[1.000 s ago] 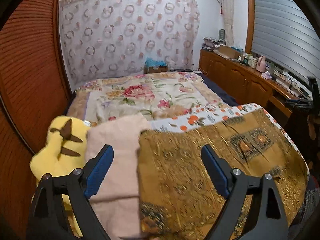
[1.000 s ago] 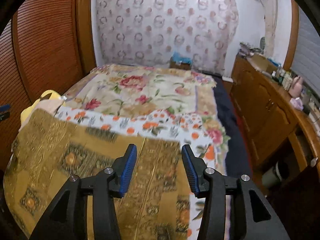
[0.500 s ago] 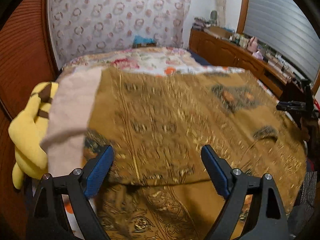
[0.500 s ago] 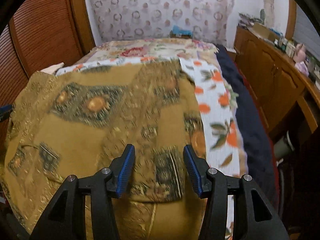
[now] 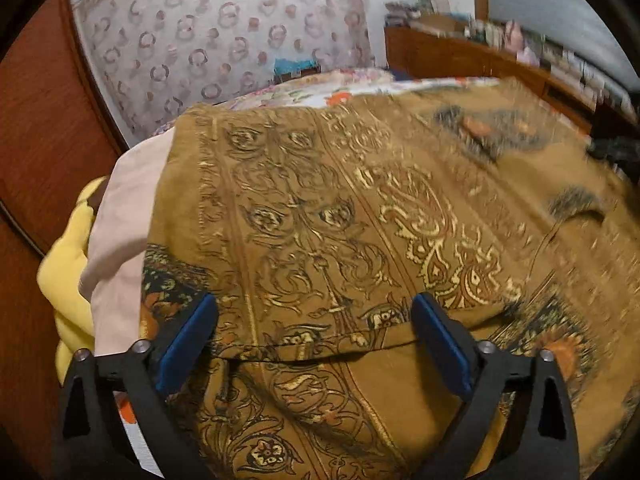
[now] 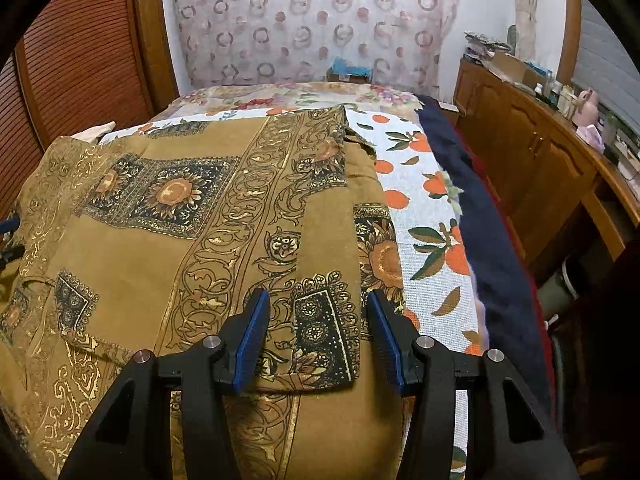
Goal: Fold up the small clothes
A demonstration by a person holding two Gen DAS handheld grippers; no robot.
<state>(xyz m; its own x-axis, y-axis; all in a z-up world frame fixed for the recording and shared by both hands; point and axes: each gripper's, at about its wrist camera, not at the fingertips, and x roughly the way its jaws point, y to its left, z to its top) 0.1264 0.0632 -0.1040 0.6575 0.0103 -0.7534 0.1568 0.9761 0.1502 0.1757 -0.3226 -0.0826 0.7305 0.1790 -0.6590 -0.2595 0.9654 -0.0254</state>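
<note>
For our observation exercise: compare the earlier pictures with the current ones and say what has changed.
Both grippers came down toward the mustard patterned garment, now filling both views. The left gripper opened wider over its folded hem; nothing is gripped. The right gripper stayed half open. Garment, pink cloth and yellow plush stayed put.

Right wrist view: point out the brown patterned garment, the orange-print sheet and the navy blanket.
brown patterned garment (image 6: 132, 256), right wrist view, plain brown area.
orange-print sheet (image 6: 436, 236), right wrist view, strip right of the garment.
navy blanket (image 6: 492, 232), right wrist view, middle of the strip.
</note>
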